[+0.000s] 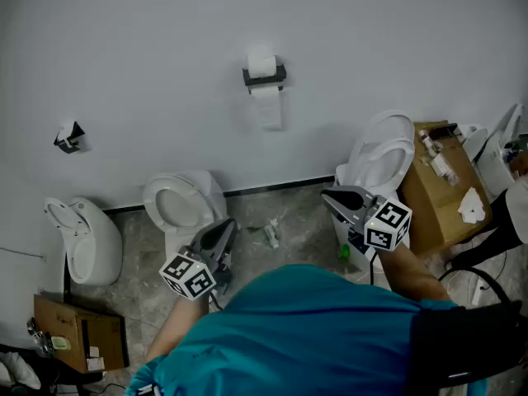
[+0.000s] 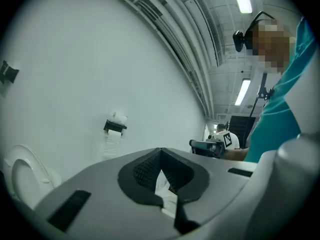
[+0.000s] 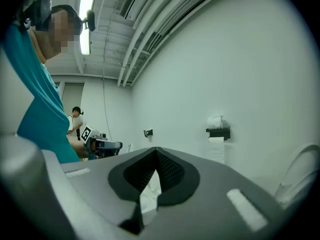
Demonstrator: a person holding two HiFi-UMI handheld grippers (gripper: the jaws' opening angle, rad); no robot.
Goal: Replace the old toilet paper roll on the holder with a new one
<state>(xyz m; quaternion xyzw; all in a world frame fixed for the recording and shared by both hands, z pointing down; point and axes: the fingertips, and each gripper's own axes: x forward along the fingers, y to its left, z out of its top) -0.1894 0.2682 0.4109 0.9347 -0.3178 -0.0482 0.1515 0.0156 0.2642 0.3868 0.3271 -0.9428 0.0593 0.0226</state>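
Upper left of the head view: small black wall bracket [image 1: 69,137] with a white scrap on it, fixed to the pale grey wall [image 1: 165,40]; below it, at the left edge, white ceramic toilet [image 1: 82,239] with its seat open; bottom left corner, brown cardboard box [image 1: 81,330] on the mottled grey floor [image 1: 305,225].

Left of centre: second white ceramic toilet [image 1: 177,203] against the wall; just below and right of it, left gripper [image 1: 228,228], grey-bodied with dark pads, pointing up the frame toward the wall; fingers together, pads meeting at the tips, nothing clamped between them in the left gripper view.

Upper centre, well apart from both grippers: black wall-mounted toilet paper holder [image 1: 264,77]; white toilet paper roll [image 1: 261,62] standing on top of it; strip of white paper [image 1: 267,110] hanging down the wall beneath.

Lower centre: scraps of white litter [image 1: 271,234] on the floor near the wall; bottom centre, teal shirt [image 1: 305,328] of the person, filling much of the frame.

Right of centre: right gripper [image 1: 328,196], same grey build, also pointing toward the wall; fingers closed tip to tip on nothing in the right gripper view.

Behind it, third white ceramic toilet [image 1: 386,151] with lid raised; just beside that, to the right, open brown cardboard carton [image 1: 429,200] with small items on top; far right edge, more white ware, only partly in frame.
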